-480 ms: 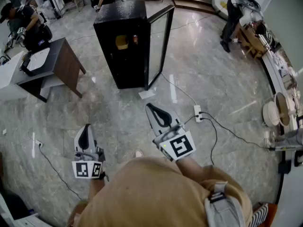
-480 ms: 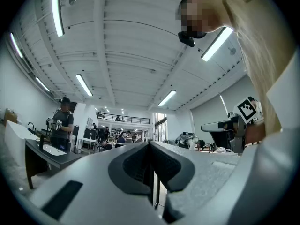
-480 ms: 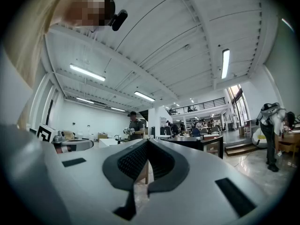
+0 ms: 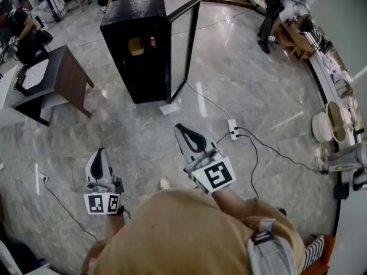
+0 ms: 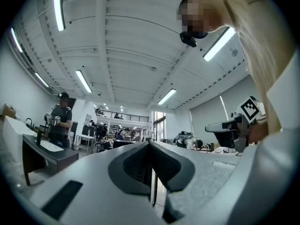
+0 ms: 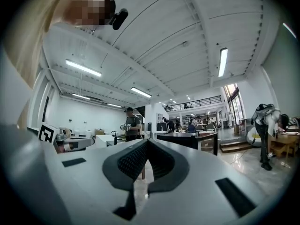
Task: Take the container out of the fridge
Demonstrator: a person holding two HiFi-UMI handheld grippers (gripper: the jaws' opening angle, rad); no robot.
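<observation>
Though the head view has slid a bit vs half a sec ago, the fridge [image 4: 121,62] is still well off across the floor, glass door [image 4: 182,47] open, yellow container [image 4: 136,46] inside. Left claw [image 4: 100,153] & right claw [image 4: 180,129] both closed, empty; approach still to do.

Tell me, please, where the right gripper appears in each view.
Head view: right gripper, lower centre, jaws shut.
Left gripper view: right edge, mid-height, seen side-on.
Right gripper view: its own shut jaws, bottom centre.
Shared landmark: the person in a cap, left of centre in both gripper views.
</observation>
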